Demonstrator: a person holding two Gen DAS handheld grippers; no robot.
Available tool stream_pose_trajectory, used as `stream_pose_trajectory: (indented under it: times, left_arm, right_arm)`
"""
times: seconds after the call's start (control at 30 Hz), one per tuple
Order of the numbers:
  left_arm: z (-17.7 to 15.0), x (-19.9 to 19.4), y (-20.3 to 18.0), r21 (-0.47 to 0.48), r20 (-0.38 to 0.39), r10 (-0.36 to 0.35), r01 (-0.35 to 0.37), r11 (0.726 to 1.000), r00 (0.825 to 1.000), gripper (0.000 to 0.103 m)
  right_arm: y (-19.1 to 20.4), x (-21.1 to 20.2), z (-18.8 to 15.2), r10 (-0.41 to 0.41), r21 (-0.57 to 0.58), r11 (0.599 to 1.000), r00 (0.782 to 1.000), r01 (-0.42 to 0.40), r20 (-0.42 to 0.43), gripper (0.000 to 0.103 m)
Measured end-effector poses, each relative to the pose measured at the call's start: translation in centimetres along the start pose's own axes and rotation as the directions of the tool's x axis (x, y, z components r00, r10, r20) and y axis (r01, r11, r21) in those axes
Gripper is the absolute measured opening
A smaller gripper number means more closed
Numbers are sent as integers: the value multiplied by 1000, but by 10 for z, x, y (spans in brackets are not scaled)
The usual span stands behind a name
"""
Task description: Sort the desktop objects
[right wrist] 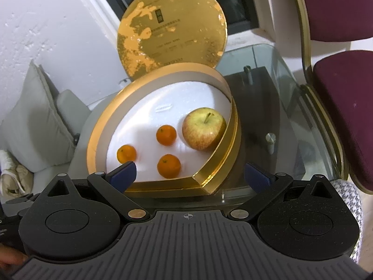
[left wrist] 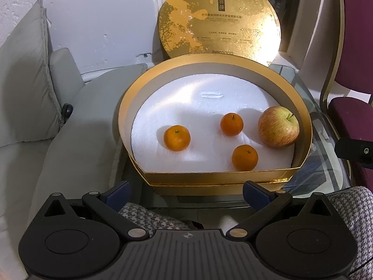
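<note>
A gold box (left wrist: 214,177) (right wrist: 163,186) with a white foam floor stands on a glass table. Inside lie three small oranges (left wrist: 177,138) (left wrist: 231,124) (left wrist: 244,157) and a red-yellow apple (left wrist: 278,126) at the right wall. The right wrist view shows the same oranges (right wrist: 126,153) (right wrist: 166,135) (right wrist: 169,166) and apple (right wrist: 203,128). My left gripper (left wrist: 186,194) hangs open just in front of the box's flat front wall, holding nothing. My right gripper (right wrist: 190,175) is open too, over the box's front right corner, empty.
The round gold lid (left wrist: 219,21) (right wrist: 172,28) leans upright behind the box against the wall. Grey cushions (left wrist: 25,98) lie to the left. A maroon chair (left wrist: 352,46) (right wrist: 342,107) stands at the right. The glass table (right wrist: 279,116) extends right of the box, with bolts showing.
</note>
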State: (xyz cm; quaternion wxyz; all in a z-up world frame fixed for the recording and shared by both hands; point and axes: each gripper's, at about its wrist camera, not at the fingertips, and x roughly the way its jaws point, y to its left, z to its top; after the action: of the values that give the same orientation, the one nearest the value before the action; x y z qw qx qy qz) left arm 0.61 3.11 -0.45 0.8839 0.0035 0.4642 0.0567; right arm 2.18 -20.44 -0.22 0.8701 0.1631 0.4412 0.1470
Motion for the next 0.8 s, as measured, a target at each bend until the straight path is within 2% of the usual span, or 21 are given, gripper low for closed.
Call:
stream_pose_trajectory:
  times: [0.27, 0.43, 0.63, 0.8]
  left_arm:
    - [9, 6, 7, -6, -13, -15, 15, 1000, 1000, 102]
    - [31, -1, 21, -3, 25, -10, 10, 1000, 1000, 102]
    - [73, -13, 47, 31, 135, 72, -77, 997, 988, 102]
    - [103, -2, 63, 44, 171, 147, -157, 987, 974, 102]
  right_arm:
    - [0, 8, 6, -10, -12, 1000, 1000, 10, -7, 102]
    - [-2, 5, 27, -21, -18, 1000, 999, 22, 28, 102]
    - [2, -11, 76, -23, -56, 998, 989, 31, 145, 103]
    - [5, -15, 112, 4, -63, 998, 970, 12, 241, 103]
